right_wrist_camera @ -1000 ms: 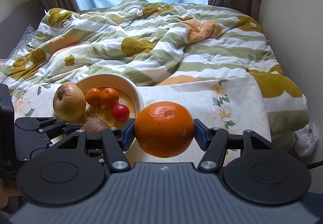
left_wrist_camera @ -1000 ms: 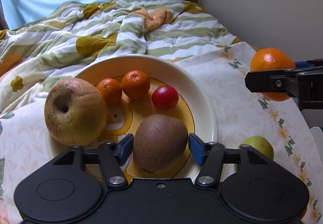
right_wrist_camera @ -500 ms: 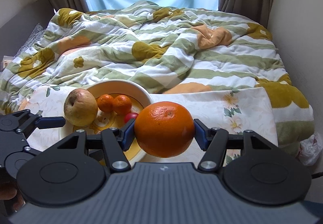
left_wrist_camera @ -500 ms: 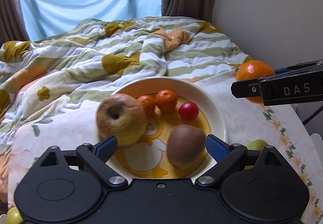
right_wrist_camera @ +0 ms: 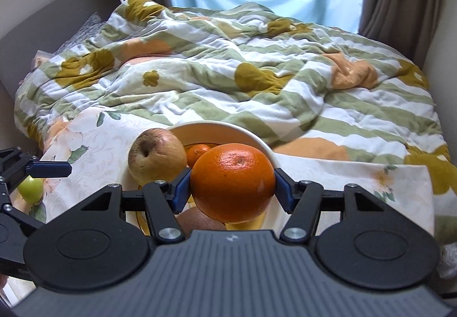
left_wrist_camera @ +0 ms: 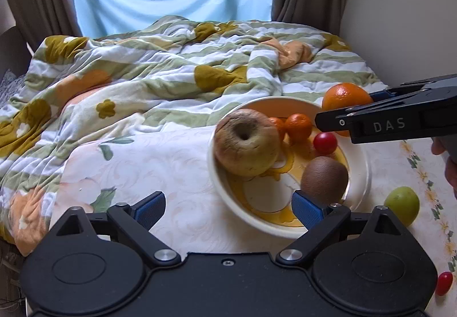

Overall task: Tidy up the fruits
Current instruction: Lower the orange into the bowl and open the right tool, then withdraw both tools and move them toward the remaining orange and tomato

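Observation:
A cream bowl [left_wrist_camera: 362, 174] on the floral cloth holds a brown pear [left_wrist_camera: 247, 142], two mandarins [left_wrist_camera: 298, 127], a red cherry tomato [left_wrist_camera: 325, 142] and a kiwi [left_wrist_camera: 325, 175]. My left gripper [left_wrist_camera: 228, 210] stands open over the cloth left of the bowl, nothing between its blue pads. My right gripper [right_wrist_camera: 231, 188] is shut on a large orange [right_wrist_camera: 232, 182], hovering over the bowl [right_wrist_camera: 220, 128] beside the pear [right_wrist_camera: 157, 157]. In the left wrist view the orange [left_wrist_camera: 344, 95] hangs at the bowl's far right rim.
A green fruit [left_wrist_camera: 402, 205] and a second cherry tomato [left_wrist_camera: 443, 283] lie on the cloth right of the bowl. Another green fruit [right_wrist_camera: 31, 188] sits at the left. A rumpled striped quilt [left_wrist_camera: 171, 65] covers the bed behind; a wall stands to the right.
My left gripper opened off the kiwi, leaving it in the bowl, and drew back to the left. My right gripper carried the orange leftward over the bowl.

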Tool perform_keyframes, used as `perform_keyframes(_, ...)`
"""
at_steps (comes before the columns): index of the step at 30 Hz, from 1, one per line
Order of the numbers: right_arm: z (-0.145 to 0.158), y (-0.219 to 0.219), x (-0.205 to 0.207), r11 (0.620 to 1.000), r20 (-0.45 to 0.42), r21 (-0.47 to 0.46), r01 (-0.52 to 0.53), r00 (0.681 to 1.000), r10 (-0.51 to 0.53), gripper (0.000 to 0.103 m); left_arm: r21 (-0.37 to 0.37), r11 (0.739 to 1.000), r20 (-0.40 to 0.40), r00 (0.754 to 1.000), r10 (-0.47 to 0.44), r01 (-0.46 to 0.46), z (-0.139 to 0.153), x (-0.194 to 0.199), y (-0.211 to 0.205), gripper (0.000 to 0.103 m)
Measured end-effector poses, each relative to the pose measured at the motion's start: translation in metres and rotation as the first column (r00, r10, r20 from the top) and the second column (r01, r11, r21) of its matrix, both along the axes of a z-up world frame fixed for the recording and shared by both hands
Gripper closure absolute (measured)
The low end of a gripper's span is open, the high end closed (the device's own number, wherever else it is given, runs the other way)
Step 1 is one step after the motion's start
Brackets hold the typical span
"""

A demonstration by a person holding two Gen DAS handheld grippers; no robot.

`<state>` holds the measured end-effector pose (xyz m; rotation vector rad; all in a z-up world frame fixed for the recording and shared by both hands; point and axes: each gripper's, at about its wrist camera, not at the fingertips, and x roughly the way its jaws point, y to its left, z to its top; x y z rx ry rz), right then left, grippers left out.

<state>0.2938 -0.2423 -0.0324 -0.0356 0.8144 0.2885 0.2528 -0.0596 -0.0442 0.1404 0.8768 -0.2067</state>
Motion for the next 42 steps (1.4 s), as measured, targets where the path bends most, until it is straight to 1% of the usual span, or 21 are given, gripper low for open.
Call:
perform_keyframes(7,-0.020,0.019,0.016,0.995,0.023,-0.016,-0.101,0.995,0.102,0.028,0.002,0.999,0.005,0.999,0.034,-0.034,-0.001,-0.001,0.012,0.006)
perform_keyframes(14,-0.033,0.022,0.022,0.993,0.009,0.006,-0.122,0.993,0.122,0.027,-0.006,0.999,-0.002,0.999,0.045,-0.045,-0.003,0.003,0.013,0.006)
perform_keyframes(16,-0.035,0.022,0.023,0.992,-0.011,0.005,-0.123,0.992,0.123,0.027,-0.005,0.999,-0.002,0.999,0.044,-0.044,-0.002,0.003,0.013,0.006)
perform_keyframes(17,-0.035,0.022,0.022,0.993,-0.011,0.006,-0.121,0.993,0.121,0.023,-0.005,0.999,-0.002,0.999,0.044,-0.044,-0.002,0.003,0.013,0.006)
perform_keyframes(18,-0.035,0.023,0.023,0.992,-0.001,0.007,-0.123,0.992,0.123,0.019,-0.006,0.999,-0.003,0.999,0.043,-0.043,-0.002,0.003,0.013,0.006)
perform_keyframes(19,-0.034,0.022,0.022,0.992,0.011,0.007,-0.122,0.992,0.122,0.007,-0.007,0.999,-0.003,0.999,0.042,-0.043,-0.002,0.003,0.012,0.006)
perform_keyframes(20,-0.033,0.022,0.021,0.993,0.022,0.004,-0.116,0.993,0.116,0.000,-0.006,0.999,-0.003,0.999,0.042,-0.042,-0.002,0.003,0.012,0.006)
perform_keyframes(23,-0.028,0.019,0.016,0.994,0.056,0.003,-0.105,0.993,0.105,0.000,-0.009,0.999,-0.001,0.999,0.040,-0.040,-0.001,0.000,0.010,0.006)
perform_keyframes(27,-0.025,0.016,0.011,0.996,0.047,-0.002,-0.093,0.995,0.093,0.000,-0.017,0.999,0.007,0.999,0.039,-0.038,0.004,-0.005,0.006,0.006)
perform_keyframes(31,-0.016,0.010,0.001,0.996,0.055,0.014,-0.083,0.995,0.082,0.000,-0.025,0.999,0.018,0.999,0.039,-0.038,0.011,-0.012,0.003,0.006)
perform_keyframes(38,0.009,-0.001,-0.026,0.998,0.080,0.025,-0.066,0.995,0.064,0.000,-0.033,0.998,0.053,0.998,0.045,-0.044,0.028,-0.035,-0.001,0.006)
perform_keyframes(42,0.024,-0.007,-0.044,0.998,0.098,0.027,-0.056,0.994,0.053,0.000,-0.036,0.998,0.093,0.994,0.048,-0.045,0.041,-0.055,-0.004,0.006)
